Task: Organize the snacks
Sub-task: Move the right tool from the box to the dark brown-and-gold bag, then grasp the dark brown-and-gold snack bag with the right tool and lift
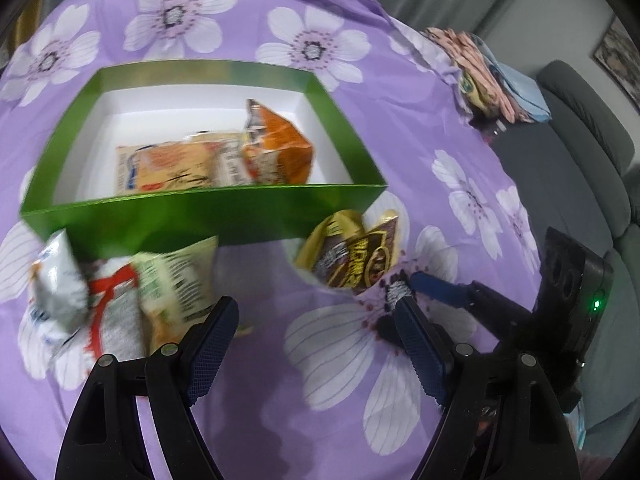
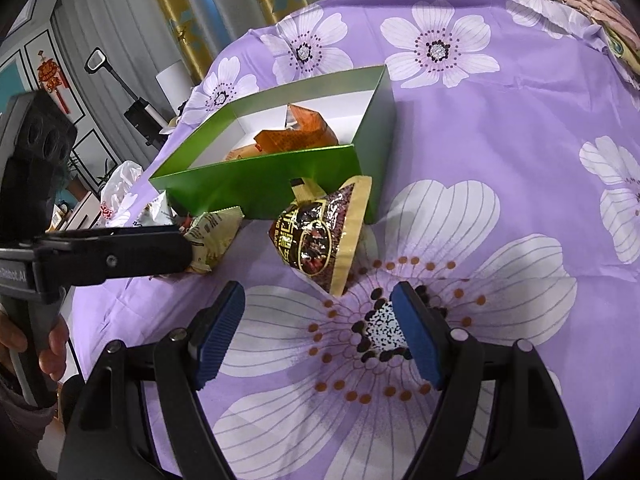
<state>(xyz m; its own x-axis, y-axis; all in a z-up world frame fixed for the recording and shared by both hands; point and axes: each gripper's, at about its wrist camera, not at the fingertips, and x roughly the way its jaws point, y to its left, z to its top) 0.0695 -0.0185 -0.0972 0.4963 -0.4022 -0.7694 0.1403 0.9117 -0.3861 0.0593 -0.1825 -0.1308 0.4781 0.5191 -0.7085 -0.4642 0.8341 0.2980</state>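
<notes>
A green box (image 1: 208, 212) with a white inside stands on the purple flowered cloth and also shows in the right wrist view (image 2: 256, 178). An orange packet (image 1: 276, 148) and a yellow packet (image 1: 168, 166) lie inside it. A brown-gold packet (image 1: 352, 256) lies just outside its near right corner and also shows in the right wrist view (image 2: 320, 236). A green-white packet (image 1: 180, 280), a red-white packet (image 1: 116, 312) and a silver-white packet (image 1: 56, 292) lie outside near the left. My left gripper (image 1: 316, 312) is open and empty. My right gripper (image 2: 318, 304) is open, just short of the brown-gold packet.
The table's cloth (image 2: 500, 160) hangs over its edges. A pile of folded fabric (image 1: 484, 72) sits at the far right edge. A grey sofa (image 1: 580, 168) stands beyond the table. The right gripper's body (image 1: 572, 292) is beside the left one.
</notes>
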